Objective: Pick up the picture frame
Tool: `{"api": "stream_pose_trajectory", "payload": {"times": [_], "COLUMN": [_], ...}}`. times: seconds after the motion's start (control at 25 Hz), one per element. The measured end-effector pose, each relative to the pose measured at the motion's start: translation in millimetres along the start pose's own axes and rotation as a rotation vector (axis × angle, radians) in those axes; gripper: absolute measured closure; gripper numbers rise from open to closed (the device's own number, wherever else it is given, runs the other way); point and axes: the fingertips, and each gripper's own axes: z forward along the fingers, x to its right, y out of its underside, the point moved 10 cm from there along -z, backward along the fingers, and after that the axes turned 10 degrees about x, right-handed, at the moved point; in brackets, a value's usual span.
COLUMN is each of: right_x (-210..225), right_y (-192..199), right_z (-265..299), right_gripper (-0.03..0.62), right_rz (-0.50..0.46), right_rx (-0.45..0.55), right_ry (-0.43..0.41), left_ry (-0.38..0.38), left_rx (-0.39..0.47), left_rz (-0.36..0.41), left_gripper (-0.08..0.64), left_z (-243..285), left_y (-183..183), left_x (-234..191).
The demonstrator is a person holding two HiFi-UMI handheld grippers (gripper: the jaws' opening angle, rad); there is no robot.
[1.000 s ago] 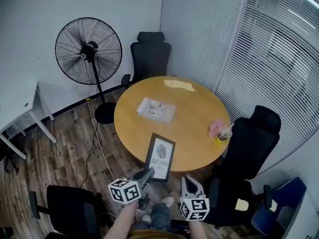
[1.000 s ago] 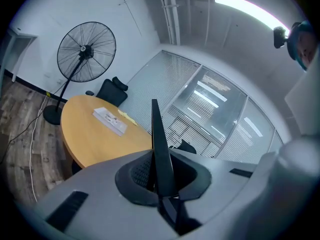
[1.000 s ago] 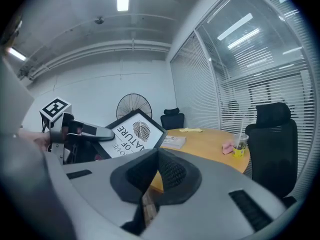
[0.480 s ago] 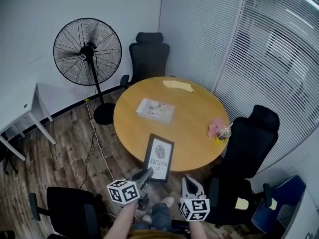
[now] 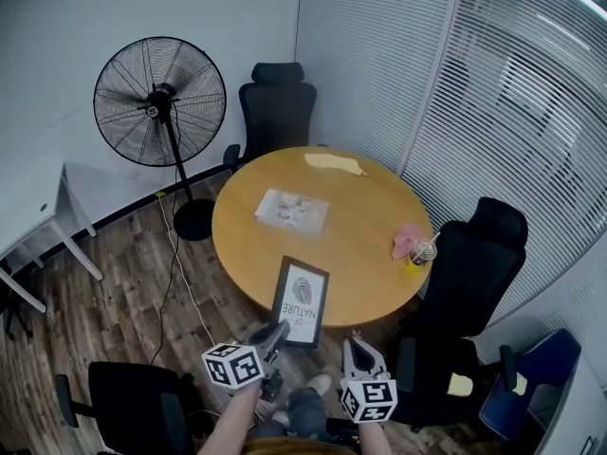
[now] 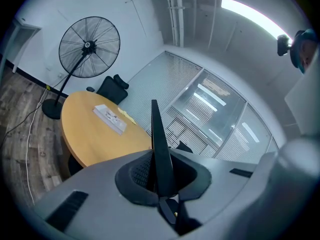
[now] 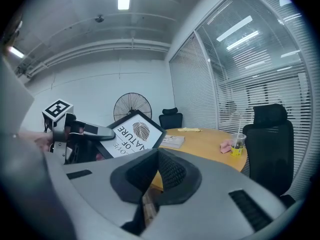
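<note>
The picture frame [image 5: 302,301], black with a white leaf print, is held off the table, near its front edge. My left gripper [image 5: 279,333] is shut on the frame's lower left corner. In the left gripper view the frame [image 6: 159,144] shows edge-on as a thin black blade clamped between the jaws. My right gripper [image 5: 358,350] hangs just right of the frame, apart from it, jaws together and holding nothing. The right gripper view shows the frame's face [image 7: 131,133] with the left gripper [image 7: 106,133] on it.
The round wooden table [image 5: 351,273] carries a booklet [image 5: 291,209], a yellow cloth [image 5: 334,163], a pink cloth [image 5: 408,240] and a drink cup [image 5: 421,252]. Black office chairs [image 5: 277,102] [image 5: 474,263] [image 5: 133,406] ring it. A standing fan [image 5: 159,102] is at the back left.
The head view has shifted slightly. The frame stays clamped in the left gripper at much the same place, and the right gripper has not visibly moved.
</note>
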Motion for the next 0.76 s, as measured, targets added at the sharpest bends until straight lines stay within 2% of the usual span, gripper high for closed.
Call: {"api": "stream_pose_trajectory", "payload": {"times": [0.76], "right_x": [-7.2], "right_y": [-0.4], "right_z": [3.3], "right_gripper": [0.580], "right_rz": [-0.012], "right_rx": [-0.020], "right_ry": [-0.005], "left_ry": [-0.017], "left_rx": [0.007], "left_rz": [-0.029], "left_gripper": [0.505], "left_z": [-5.0], "left_y": [-0.8], "left_x": [-9.6]}}
